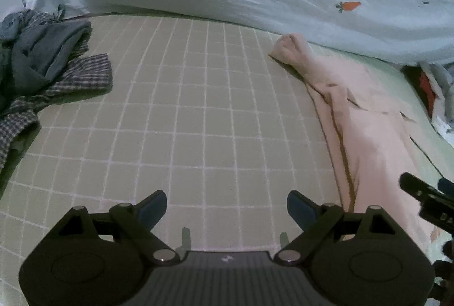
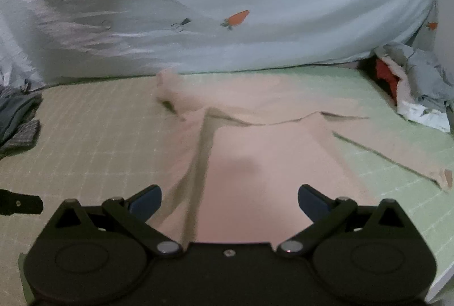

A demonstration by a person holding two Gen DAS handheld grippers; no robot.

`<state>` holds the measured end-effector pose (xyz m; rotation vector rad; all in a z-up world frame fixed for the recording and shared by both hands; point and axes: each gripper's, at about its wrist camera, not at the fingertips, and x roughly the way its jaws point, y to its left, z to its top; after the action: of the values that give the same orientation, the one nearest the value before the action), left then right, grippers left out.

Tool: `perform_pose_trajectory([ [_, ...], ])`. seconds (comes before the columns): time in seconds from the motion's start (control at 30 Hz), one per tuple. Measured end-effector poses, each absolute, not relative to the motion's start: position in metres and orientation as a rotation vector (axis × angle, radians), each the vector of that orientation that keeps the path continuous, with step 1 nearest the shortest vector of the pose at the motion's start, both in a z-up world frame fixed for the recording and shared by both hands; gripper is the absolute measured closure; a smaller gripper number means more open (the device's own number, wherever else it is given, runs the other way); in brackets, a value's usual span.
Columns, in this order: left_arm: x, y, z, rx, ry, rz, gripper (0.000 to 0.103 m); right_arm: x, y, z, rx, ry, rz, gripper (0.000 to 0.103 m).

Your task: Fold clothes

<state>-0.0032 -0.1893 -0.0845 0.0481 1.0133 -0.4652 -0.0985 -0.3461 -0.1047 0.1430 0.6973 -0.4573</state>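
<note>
A pale pink long-sleeved garment (image 2: 255, 152) lies spread on the green grid-patterned sheet (image 1: 198, 113), one sleeve reaching toward the right edge. My right gripper (image 2: 229, 201) hovers over its near part, jaws wide apart, nothing pinched between the blue pads. In the left wrist view the same pink garment (image 1: 366, 130) lies along the right side, its far end bunched near the duvet. My left gripper (image 1: 227, 206) stands open above bare sheet, left of the garment, holding nothing. Part of the right gripper (image 1: 425, 198) shows at that view's right edge.
A light blue duvet with carrot prints (image 2: 227, 8) is heaped along the far side. A pile of grey and checked clothes (image 1: 42, 73) sits at the left. Another heap with red, grey and white cloth (image 2: 411, 84) lies at the far right. The bed edge (image 2: 442, 280) is near right.
</note>
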Motion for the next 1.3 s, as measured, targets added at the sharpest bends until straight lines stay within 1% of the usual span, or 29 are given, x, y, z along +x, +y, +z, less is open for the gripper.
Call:
perform_pose_trajectory([
  [0.2,-0.012,-0.156,-0.085,0.067,1.006,-0.494,0.011,-0.091,-0.305,-0.119,0.159,0.747,-0.448,0.000],
  [0.4,-0.016,-0.129,-0.089,0.078,1.017,-0.482,0.011,-0.076,-0.282,-0.137,0.111,0.812,-0.461,0.001],
  [0.47,-0.017,-0.123,-0.089,0.075,1.012,-0.475,0.011,-0.072,-0.279,-0.141,0.089,0.837,-0.463,0.009],
  [0.5,-0.018,-0.120,-0.089,0.072,1.009,-0.472,0.011,-0.071,-0.277,-0.143,0.080,0.847,-0.463,0.018],
  [0.53,-0.018,-0.119,-0.088,0.069,1.004,-0.468,0.011,-0.070,-0.276,-0.144,0.071,0.856,-0.464,0.024],
  [0.57,-0.017,-0.117,-0.088,0.065,1.000,-0.463,0.011,-0.070,-0.276,-0.145,0.075,0.860,-0.463,0.027],
  [0.63,-0.016,-0.117,-0.087,0.057,0.997,-0.460,0.011,-0.071,-0.278,-0.145,0.087,0.864,-0.455,0.045],
  [0.67,-0.015,-0.118,-0.087,0.051,0.998,-0.461,0.011,-0.072,-0.280,-0.145,0.088,0.869,-0.454,0.051],
  [0.7,-0.015,-0.120,-0.087,0.046,1.000,-0.463,0.011,-0.074,-0.281,-0.144,0.084,0.873,-0.455,0.061],
  [0.77,-0.014,-0.126,-0.088,0.040,1.004,-0.478,0.011,-0.078,-0.285,-0.143,0.077,0.878,-0.457,0.072],
  [0.8,-0.013,-0.131,-0.089,0.040,1.006,-0.486,0.011,-0.082,-0.289,-0.142,0.085,0.876,-0.454,0.084],
  [0.83,-0.014,-0.137,-0.089,0.043,1.006,-0.494,0.011,-0.085,-0.294,-0.141,0.094,0.874,-0.452,0.093],
  [0.93,-0.015,-0.155,-0.088,0.052,1.004,-0.517,0.011,-0.097,-0.310,-0.134,0.128,0.855,-0.468,0.097],
  [1.17,-0.029,-0.206,-0.087,0.093,1.003,-0.559,0.011,-0.123,-0.352,-0.118,0.133,0.781,-0.496,0.098],
  [1.3,-0.042,-0.228,-0.086,0.117,1.003,-0.538,0.011,-0.126,-0.381,-0.137,0.139,0.884,-0.470,0.095],
])
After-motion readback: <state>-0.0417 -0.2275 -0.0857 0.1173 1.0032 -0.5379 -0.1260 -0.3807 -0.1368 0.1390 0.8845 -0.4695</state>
